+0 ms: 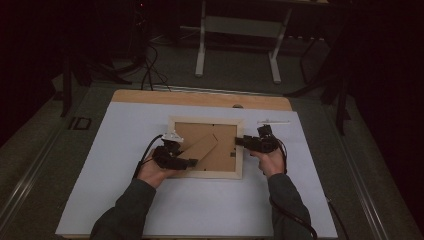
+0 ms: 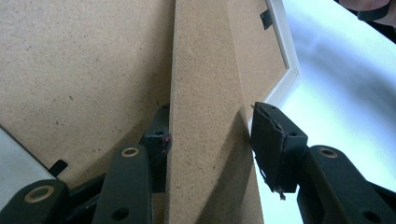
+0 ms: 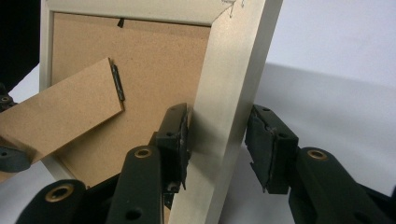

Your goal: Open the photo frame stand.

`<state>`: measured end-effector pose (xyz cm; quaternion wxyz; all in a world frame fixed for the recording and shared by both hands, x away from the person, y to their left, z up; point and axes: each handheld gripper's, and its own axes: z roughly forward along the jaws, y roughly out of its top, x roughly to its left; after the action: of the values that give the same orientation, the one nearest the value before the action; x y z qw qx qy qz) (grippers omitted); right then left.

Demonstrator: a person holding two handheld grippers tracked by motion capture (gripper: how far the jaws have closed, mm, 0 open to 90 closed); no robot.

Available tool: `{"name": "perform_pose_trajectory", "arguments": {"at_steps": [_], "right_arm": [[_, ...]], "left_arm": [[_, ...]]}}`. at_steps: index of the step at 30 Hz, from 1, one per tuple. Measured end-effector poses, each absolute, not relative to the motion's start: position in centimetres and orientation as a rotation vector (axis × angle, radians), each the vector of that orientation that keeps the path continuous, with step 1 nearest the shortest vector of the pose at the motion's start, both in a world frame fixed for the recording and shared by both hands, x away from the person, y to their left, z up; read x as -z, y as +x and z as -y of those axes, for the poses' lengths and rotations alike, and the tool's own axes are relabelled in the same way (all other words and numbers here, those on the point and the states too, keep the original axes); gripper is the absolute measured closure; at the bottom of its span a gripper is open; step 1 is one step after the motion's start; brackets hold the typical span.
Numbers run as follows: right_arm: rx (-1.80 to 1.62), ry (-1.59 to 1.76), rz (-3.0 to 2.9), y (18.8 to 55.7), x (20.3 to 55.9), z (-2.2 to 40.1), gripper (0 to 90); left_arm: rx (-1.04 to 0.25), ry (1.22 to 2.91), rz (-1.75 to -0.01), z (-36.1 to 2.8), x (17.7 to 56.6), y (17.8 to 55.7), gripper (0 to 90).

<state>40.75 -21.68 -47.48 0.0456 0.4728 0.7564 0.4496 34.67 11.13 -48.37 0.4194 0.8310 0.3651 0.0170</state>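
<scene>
A pale wooden picture frame lies face down on the white sheet, its brown backing board up. Its fold-out stand is raised at an angle off the backing. My left gripper comes in from the frame's left, and in the left gripper view my left gripper has both pads against the edges of the stand. At the frame's right side is my right gripper. In the right gripper view my right gripper clamps the frame's pale rail, one pad inside and one outside.
The white sheet covers most of a wooden tabletop. A thin white stick lies on the sheet just beyond the right gripper. A white desk stand and cables are on the floor behind the table.
</scene>
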Motion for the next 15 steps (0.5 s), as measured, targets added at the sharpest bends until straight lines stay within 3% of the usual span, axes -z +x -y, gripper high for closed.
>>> {"name": "perform_pose_trajectory", "arguments": {"at_steps": [15], "right_arm": [[-1.367, 1.424, -2.286, 40.70, 46.69, 21.86, 59.9]], "left_arm": [[-0.094, 2.086, -0.898, -10.63, 48.01, 34.66, 55.4]]}}
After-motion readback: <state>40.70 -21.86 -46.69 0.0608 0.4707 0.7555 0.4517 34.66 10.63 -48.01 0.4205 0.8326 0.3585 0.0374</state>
